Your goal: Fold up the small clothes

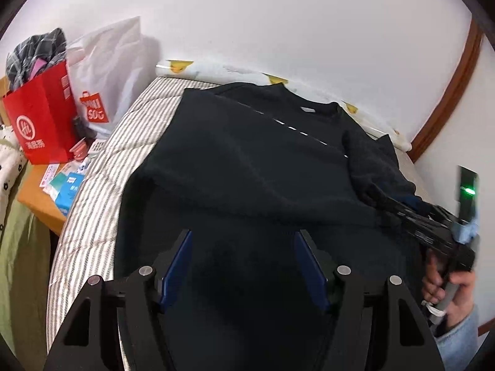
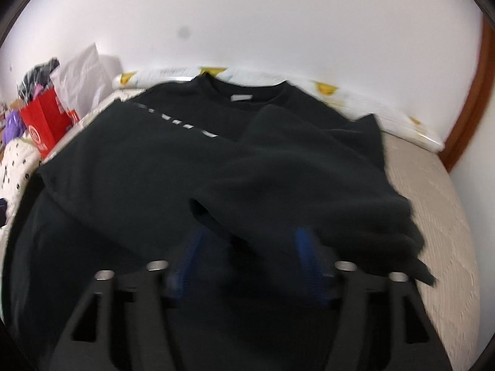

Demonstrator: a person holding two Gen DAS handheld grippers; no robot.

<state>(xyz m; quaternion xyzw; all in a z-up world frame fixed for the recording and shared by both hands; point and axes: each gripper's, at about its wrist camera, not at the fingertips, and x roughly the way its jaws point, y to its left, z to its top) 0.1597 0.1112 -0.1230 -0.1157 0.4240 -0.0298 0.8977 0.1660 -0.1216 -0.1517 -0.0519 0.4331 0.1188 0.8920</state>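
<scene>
A black sweater [image 1: 247, 160] lies spread on the bed [image 1: 102, 167], collar toward the wall, one sleeve [image 2: 309, 167] folded across its body. The left gripper [image 1: 243, 266] hovers over its hem, jaws spread and empty. The right gripper [image 2: 247, 262], blurred, also stands spread, the sleeve draped over its fingers; a red bag [image 1: 43, 117] sits left of the bed.

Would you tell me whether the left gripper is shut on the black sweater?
No, the left gripper hovers over the black sweater with its blue fingers wide apart and nothing between them.

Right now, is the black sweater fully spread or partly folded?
Partly folded: the black sweater lies flat on the bed, collar toward the wall, with its right sleeve laid over the body.
</scene>
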